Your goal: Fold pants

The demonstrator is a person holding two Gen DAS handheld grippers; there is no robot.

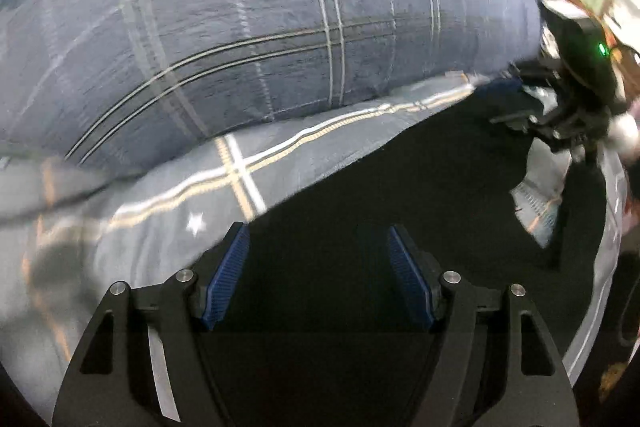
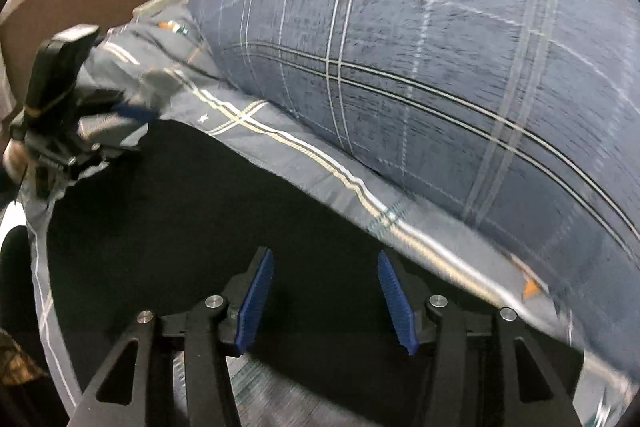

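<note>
One pair of black pants (image 1: 400, 187) is lying on one bed sheet (image 1: 180, 203), just in front of one big plaid pillow (image 2: 420, 47). Two grippers are showing, the left gripper (image 1: 318, 275) and the right gripper (image 2: 326, 301), each carrying two blue-padded fingers (image 1: 226, 279).

left tongs (image 1: 318, 275): blue pads spread wide, nothing between | right tongs (image 2: 326, 301): pads apart too, gripping nothing
</note>
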